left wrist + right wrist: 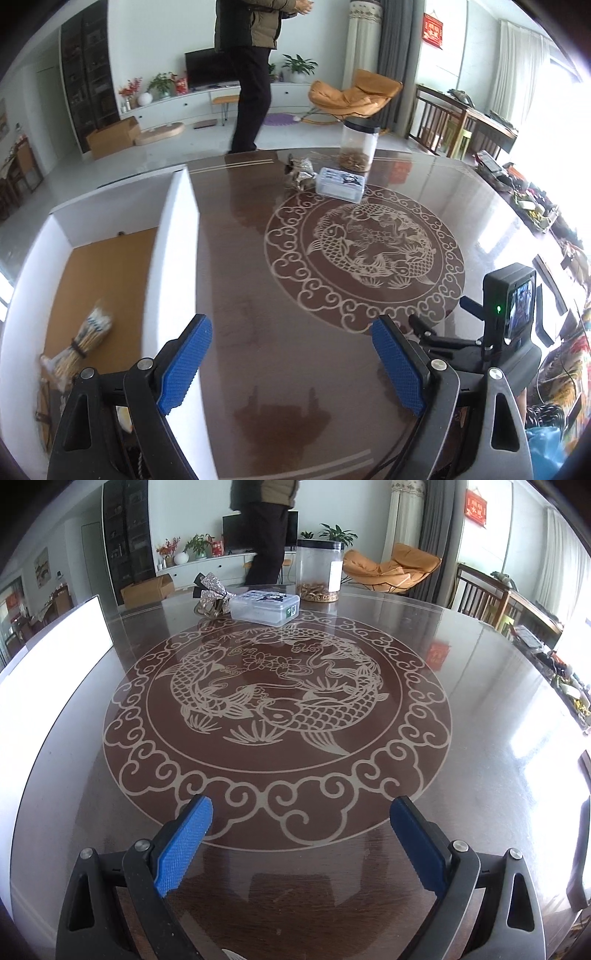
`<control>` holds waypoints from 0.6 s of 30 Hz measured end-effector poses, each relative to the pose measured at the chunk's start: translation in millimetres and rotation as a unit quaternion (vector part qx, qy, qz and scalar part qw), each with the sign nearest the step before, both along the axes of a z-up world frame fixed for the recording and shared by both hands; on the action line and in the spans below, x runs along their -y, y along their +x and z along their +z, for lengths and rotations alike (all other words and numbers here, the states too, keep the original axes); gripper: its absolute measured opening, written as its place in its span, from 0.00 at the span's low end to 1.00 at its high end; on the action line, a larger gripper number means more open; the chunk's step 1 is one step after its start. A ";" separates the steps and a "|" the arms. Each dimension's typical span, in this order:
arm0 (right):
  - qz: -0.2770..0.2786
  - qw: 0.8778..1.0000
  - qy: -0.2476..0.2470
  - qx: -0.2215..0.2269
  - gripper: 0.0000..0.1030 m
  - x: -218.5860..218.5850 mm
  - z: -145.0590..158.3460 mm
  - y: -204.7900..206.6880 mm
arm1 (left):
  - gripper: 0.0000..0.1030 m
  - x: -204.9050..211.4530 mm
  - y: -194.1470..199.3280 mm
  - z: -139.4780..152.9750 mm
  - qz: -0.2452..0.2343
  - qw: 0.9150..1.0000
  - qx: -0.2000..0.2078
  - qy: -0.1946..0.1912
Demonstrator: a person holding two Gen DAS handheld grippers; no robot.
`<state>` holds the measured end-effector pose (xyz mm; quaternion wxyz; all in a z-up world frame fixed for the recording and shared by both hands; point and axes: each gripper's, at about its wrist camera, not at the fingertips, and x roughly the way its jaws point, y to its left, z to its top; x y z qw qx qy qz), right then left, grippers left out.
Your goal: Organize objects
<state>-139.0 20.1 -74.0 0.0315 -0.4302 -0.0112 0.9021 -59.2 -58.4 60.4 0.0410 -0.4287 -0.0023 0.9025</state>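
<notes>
Both grippers hang over the brown counter [480, 709] with nothing between their blue pads. The left gripper [291, 354] stands wide open just right of the white box [173, 236]; a bundle of swabs [83, 339] lies inside that box, down to the gripper's left. The right gripper [301, 834] is likewise spread open, over the near edge of the fish emblem [277, 698]. Well ahead of both, at the far side of the counter, a clear case [266, 607] lies with a glittery bow [212, 594] touching its left side and a jar [319, 570] just behind it. A person [251, 74] stands beyond the counter.
</notes>
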 end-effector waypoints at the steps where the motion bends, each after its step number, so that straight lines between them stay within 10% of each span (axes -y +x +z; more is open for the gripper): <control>1: 0.000 1.000 -0.001 0.002 0.94 0.1 -0.6 0.0 | 0.86 -1.5 -5.2 -1.7 -0.002 1.000 0.002 0.000; 18: -0.004 1.000 -0.017 0.018 0.94 -0.7 -3.8 -0.1 | 0.86 -13.0 -188.9 -55.8 0.006 1.000 0.011 0.020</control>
